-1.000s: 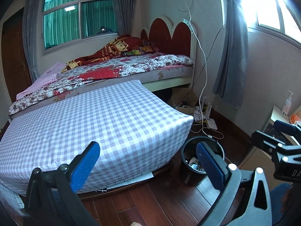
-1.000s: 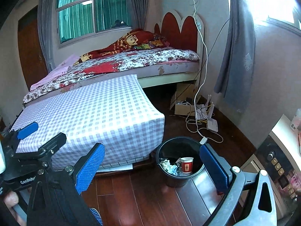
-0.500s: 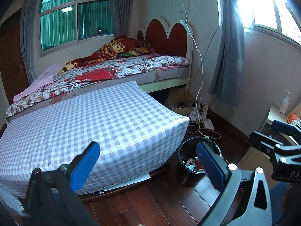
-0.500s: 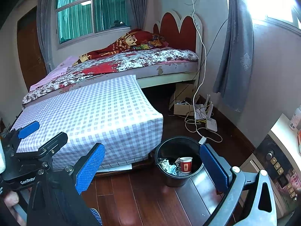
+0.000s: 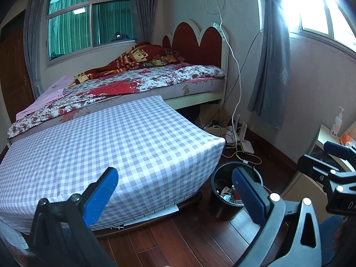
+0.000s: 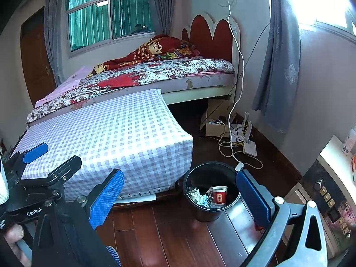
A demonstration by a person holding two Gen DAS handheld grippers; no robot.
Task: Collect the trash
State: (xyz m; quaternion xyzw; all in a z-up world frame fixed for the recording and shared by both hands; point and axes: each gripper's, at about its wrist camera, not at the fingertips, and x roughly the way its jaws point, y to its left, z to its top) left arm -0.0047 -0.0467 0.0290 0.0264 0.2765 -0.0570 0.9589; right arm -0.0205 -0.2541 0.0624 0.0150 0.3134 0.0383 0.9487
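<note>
While both the left gripper [image 5: 175, 191] and right gripper [image 6: 180, 191] hang spread wide with nothing held, the round black plastic trash bin [image 6: 210, 211], holding a red paper cup [image 6: 219, 194], stands on the wooden floor [image 6: 169, 233] beside the checked mattress [image 6: 106, 138].

Checked mattress [image 5: 106, 146] beside floral bed [image 5: 142, 84]; cables [image 6: 233, 146] on floor.

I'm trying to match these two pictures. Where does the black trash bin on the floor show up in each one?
Left wrist view: the black trash bin sits lower right of centre, partly hidden behind the left gripper's right blue finger.
Right wrist view: the bin sits low, just right of centre, with a red paper cup inside.
Shared landmark: the corner of the checkered mattress, just left of the bin.
</note>
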